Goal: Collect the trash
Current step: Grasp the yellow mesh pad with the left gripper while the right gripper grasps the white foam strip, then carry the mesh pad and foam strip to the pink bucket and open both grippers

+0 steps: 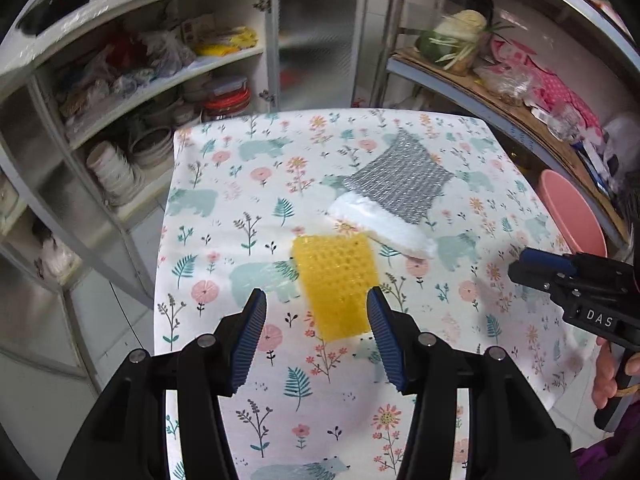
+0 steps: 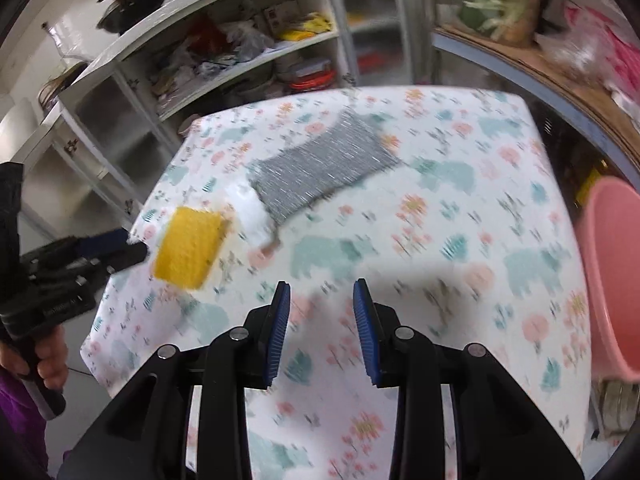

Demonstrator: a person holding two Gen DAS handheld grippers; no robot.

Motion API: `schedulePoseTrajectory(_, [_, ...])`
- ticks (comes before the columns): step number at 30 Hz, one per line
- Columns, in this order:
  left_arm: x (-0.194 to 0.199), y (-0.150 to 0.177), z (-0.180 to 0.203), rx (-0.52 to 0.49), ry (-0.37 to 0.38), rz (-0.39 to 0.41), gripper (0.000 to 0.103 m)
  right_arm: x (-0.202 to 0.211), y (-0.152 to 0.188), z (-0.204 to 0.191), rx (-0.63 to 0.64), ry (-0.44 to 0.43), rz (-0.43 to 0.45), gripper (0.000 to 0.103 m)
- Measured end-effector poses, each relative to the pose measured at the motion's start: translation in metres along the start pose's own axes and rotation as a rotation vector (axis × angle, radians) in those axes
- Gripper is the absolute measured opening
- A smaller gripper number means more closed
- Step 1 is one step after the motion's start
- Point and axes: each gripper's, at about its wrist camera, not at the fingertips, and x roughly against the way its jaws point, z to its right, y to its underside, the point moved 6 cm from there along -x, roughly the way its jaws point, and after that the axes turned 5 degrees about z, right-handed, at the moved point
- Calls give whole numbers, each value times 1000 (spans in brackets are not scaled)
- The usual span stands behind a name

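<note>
Both grippers, left gripper point(image 1: 316, 304) and right gripper point(image 2: 320, 296), agape over table point(image 1: 224, 248), yellow sponge point(image 1: 336, 288) near its left edge

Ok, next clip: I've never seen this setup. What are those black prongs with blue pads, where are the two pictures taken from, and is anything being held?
No robot here: a person holds a hand-operated gripping tool in each hand. Each picture comes from a fisheye camera on one tool, looking along its two blue-padded fingers. The left tool is open above a yellow sponge, not gripping it. The right tool is open and empty; its picture is motion-blurred. On the floral tablecloth also lie a white pad and a grey silvery cloth overlapping it. A pink bin stands at the table's right side. Nothing is held.
</note>
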Motion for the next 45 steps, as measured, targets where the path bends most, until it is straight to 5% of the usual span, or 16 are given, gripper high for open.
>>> schedulePoseTrajectory(12, [-47,5,2,67,5,-91,51,-51,-23,-42,108,-48,-74,34])
schedulePoseTrajectory(15, [-56,9,-4,94,7,-110,43,-61,-23,-45,120,-43,-85,39])
schedulePoseTrajectory(17, [-54,7,-2,96,38,-89,16,-65,-24,-47,137,-36,-84,39])
schedulePoseTrajectory(19, [-52,5,-1,101,37,-78,11,-68,-25,-50,135,-44,-82,39])
schedulePoseTrajectory(26, [-42,2,-5,103,27,-58,10,-80,-21,-60,166,-50,-67,37])
schedulePoseTrajectory(27, [-40,3,-7,105,25,-57,10,-79,-19,-59,164,-58,-65,23])
schedulePoseTrajectory(28, [-39,3,-8,107,23,-56,9,-78,-18,-59,160,-65,-65,22])
schedulePoseTrajectory(45, [-21,-10,39,31,59,-5,9,-6,2,5,24,-11,41,22])
